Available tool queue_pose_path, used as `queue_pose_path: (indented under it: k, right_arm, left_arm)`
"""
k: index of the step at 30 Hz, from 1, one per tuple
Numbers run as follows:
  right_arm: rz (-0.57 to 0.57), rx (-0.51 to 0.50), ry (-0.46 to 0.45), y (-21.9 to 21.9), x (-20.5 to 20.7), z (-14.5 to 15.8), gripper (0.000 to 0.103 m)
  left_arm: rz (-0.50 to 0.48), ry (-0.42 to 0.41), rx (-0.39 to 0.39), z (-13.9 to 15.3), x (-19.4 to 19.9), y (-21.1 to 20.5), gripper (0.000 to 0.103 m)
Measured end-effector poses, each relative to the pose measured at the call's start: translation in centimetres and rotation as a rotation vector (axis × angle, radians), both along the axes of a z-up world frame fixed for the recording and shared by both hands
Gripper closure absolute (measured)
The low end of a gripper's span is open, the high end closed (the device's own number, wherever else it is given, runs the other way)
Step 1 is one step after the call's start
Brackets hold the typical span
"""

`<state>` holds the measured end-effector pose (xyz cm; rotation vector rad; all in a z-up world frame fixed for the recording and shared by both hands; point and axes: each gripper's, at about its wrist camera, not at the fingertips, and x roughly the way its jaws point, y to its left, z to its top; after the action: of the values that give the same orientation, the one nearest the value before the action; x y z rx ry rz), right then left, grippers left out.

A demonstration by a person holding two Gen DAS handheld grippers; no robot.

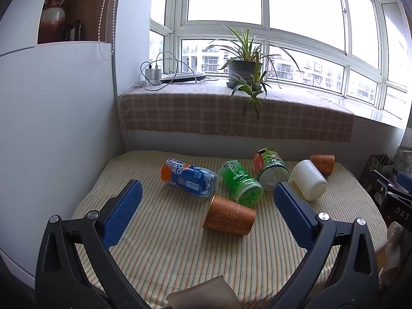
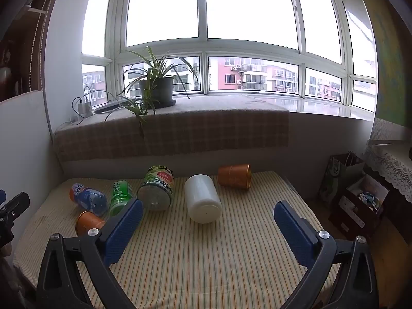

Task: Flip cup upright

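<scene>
Going left to right across the striped cloth point(image 1: 167, 244): a blue bottle point(image 1: 190, 179) is lying on its side, then a green tea bottle point(image 1: 240, 182), with the near orange cup point(image 1: 229, 217) lying tipped over right in front of it, touching or just about. Past that a green can point(image 1: 271, 168) is lying down, then a white cup point(image 2: 203, 198) on its side, and a second orange cup point(image 2: 234, 176) is sitting way at the back, also on its side.

Both grippers are hovering above the cloth holding nothing. The left gripper point(image 1: 208, 212) is sitting with its jaws wide apart, and the near orange cup is lying right between them from its camera's angle. The right gripper point(image 2: 208, 228) is likewise spread open, pointing roughly at the white cup.

Looks to me like we're at the approach step, nothing flipped yet. Can't tell which cup goes first. Whichever arm moves, I'm guessing it needs to drop down, close across the cup's side, then rotate it so the mouth faces up without knocking the neighbouring bottles rolling.
</scene>
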<state>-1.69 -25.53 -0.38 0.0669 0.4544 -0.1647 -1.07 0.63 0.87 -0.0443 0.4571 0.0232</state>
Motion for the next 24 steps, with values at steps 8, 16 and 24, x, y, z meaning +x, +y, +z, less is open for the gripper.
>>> queue_pose_path:
  k: [8, 16, 24]
  right_arm:
    - [-0.004, 0.000, 0.008, 0.25, 0.29, -0.01, 0.000]
    - [-0.001, 0.001, 0.010, 0.30, 0.59, 0.12, 0.000]
    - [-0.002, 0.004, 0.015, 0.24, 0.59, -0.03, 0.000]
  left_arm:
    - [-0.003, 0.005, 0.001, 0.12, -0.26, -0.02, 0.000]
    - [-0.002, 0.004, 0.000, 0.01, -0.22, 0.00, 0.000]
    - [-0.001, 0.005, 0.002, -0.07, -0.16, -0.03, 0.000]
